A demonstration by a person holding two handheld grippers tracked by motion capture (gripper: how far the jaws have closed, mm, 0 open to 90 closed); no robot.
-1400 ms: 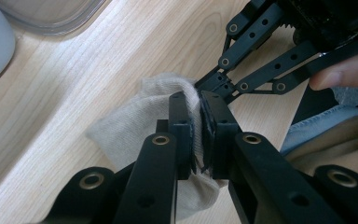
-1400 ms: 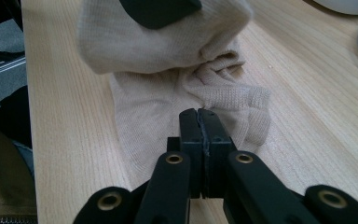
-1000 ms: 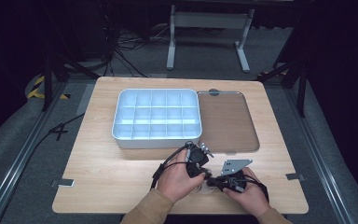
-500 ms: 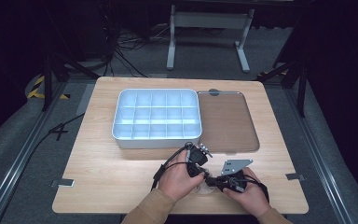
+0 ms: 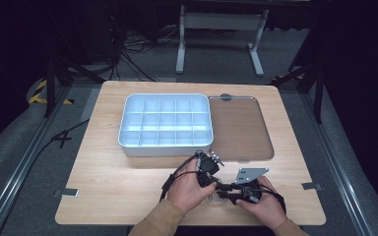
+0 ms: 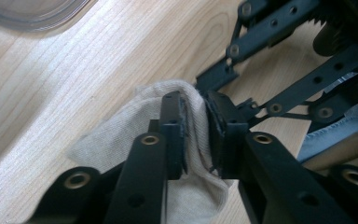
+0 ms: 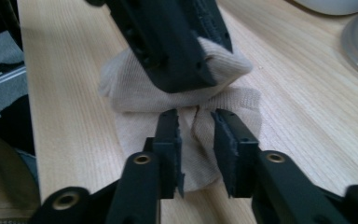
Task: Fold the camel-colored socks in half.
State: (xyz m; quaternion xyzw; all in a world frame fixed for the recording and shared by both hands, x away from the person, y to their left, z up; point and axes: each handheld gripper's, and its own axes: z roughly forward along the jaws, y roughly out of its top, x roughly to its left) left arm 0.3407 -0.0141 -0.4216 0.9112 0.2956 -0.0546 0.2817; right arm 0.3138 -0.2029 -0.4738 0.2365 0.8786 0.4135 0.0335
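Observation:
A small beige cloth [image 5: 213,196] lies bunched on the wooden table near its front edge, between the two hands. My left gripper [image 6: 196,130] is shut on a raised fold of the cloth [image 6: 112,140]. My right gripper [image 7: 196,135] comes in from the opposite side, its jaws closed to a narrow gap with a crease of the cloth [image 7: 135,93] pinched between them. Just above, the left gripper's fingers [image 7: 168,51] clamp the upper fold. In the high view both grippers, left [image 5: 210,183] and right [image 5: 222,190], meet tip to tip over the cloth.
A white compartment tray [image 5: 165,150] stands at the table's middle, with a clear lid [image 5: 238,128] lying flat to its right. Bare wood [image 5: 113,182] stretches left of the hands. The table's front edge is close behind the wrists.

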